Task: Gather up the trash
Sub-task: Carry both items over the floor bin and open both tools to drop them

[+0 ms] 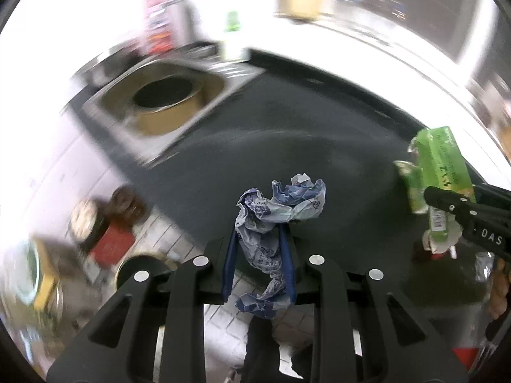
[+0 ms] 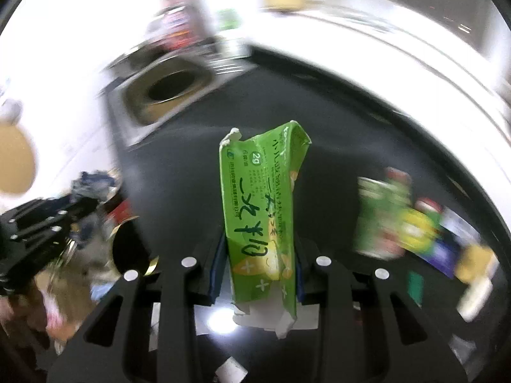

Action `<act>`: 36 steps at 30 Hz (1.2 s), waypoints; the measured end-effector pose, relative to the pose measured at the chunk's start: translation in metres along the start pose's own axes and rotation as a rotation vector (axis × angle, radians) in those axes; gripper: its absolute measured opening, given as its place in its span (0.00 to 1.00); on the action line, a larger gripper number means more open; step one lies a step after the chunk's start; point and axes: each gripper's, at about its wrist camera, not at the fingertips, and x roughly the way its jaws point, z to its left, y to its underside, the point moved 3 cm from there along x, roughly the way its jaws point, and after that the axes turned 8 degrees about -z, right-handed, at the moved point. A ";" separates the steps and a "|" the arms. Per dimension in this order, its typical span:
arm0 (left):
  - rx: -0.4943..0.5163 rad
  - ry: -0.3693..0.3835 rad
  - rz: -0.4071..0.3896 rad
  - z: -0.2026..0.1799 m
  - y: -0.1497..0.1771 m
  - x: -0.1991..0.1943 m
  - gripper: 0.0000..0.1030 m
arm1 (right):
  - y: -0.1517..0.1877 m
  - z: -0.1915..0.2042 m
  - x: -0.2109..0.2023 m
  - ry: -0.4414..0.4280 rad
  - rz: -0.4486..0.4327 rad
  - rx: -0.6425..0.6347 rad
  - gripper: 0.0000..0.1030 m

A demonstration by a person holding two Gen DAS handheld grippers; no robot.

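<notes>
Two grippers loaded, left gripper [image 1: 259,257] clamping crumpled wrapper [image 1: 278,220], right gripper [image 2: 257,268] clamping green carton [image 2: 260,217]

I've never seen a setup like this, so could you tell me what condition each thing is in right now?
left tongs: shut on the crumpled wrapper.
crumpled wrapper: scrunched, held off the counter.
right tongs: shut on the green carton.
green carton: torn open, flattened, held upright.
sink: a round pot sits inside.
</notes>
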 end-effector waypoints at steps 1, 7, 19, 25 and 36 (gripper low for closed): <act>-0.038 -0.028 0.003 0.021 0.009 -0.002 0.24 | -0.003 0.022 0.009 -0.042 0.012 -0.034 0.33; -0.242 -0.148 0.030 0.129 0.066 -0.002 0.24 | -0.010 0.165 0.070 -0.286 0.101 -0.221 0.33; -0.489 -0.210 0.081 0.266 0.186 0.075 0.24 | 0.037 0.348 0.220 -0.485 0.323 -0.388 0.35; -0.559 -0.191 0.120 0.291 0.224 0.125 0.24 | 0.062 0.383 0.286 -0.459 0.414 -0.401 0.35; -0.567 -0.210 0.114 0.307 0.233 0.136 0.73 | 0.061 0.394 0.304 -0.472 0.413 -0.402 0.69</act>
